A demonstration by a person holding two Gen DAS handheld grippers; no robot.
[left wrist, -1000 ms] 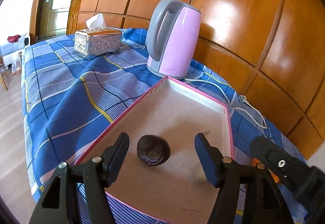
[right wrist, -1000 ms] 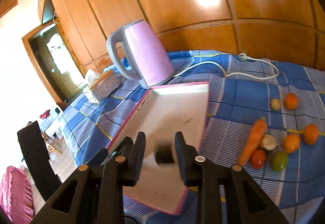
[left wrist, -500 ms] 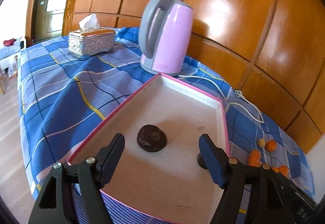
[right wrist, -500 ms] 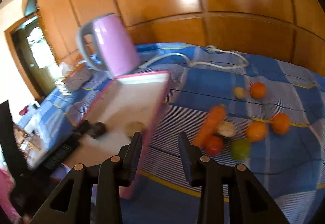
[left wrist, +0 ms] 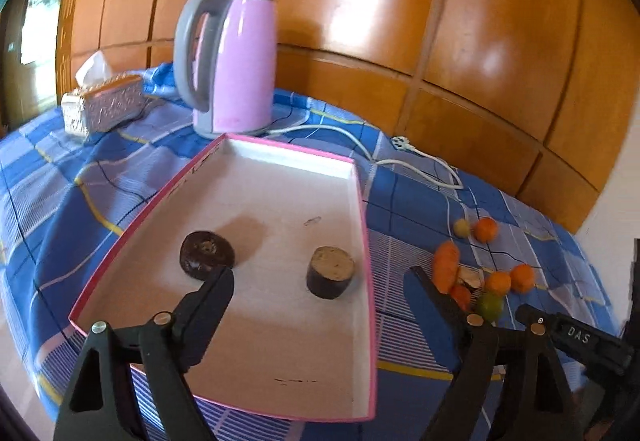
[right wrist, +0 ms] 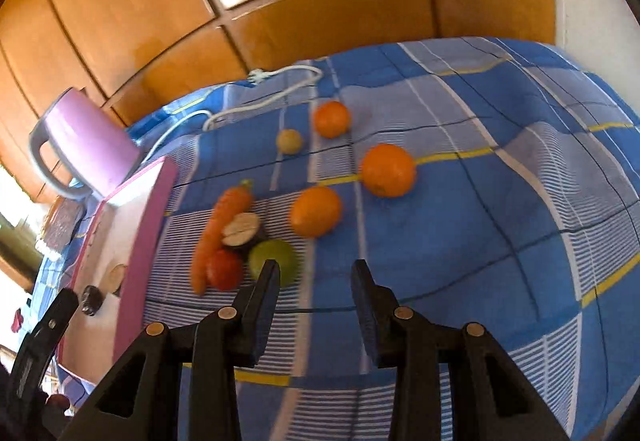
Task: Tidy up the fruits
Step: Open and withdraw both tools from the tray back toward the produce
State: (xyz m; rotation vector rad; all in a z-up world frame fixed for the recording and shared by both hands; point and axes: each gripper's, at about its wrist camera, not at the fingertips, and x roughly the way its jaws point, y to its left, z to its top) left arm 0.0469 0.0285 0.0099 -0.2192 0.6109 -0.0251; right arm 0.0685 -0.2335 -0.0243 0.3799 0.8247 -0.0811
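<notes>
Where the blue checked cloth [left wrist: 100, 181] covers the table, varnished wood panels [left wrist: 480, 41] close the room behind. Pink-rimmed tray [left wrist: 362, 209] sits beside a lilac kettle [left wrist: 236, 61], white cord [left wrist: 416, 165] trailing; tissue box [left wrist: 102, 107] farther left. Two dark fruit halves [left wrist: 330, 271] lie in the tray, apart. Left tongs [left wrist: 318, 287] are opening, jaws wide, nothing between them. Right tongs [right wrist: 314, 281] stand narrowly parted, empty, above bare cloth. Only the right view shows the loose pile clearly: three oranges [right wrist: 387, 170], carrot [right wrist: 218, 229], a cut dark half [right wrist: 242, 228], tomato [right wrist: 224, 269], green fruit [right wrist: 276, 255], small yellowish fruit [right wrist: 289, 141].
</notes>
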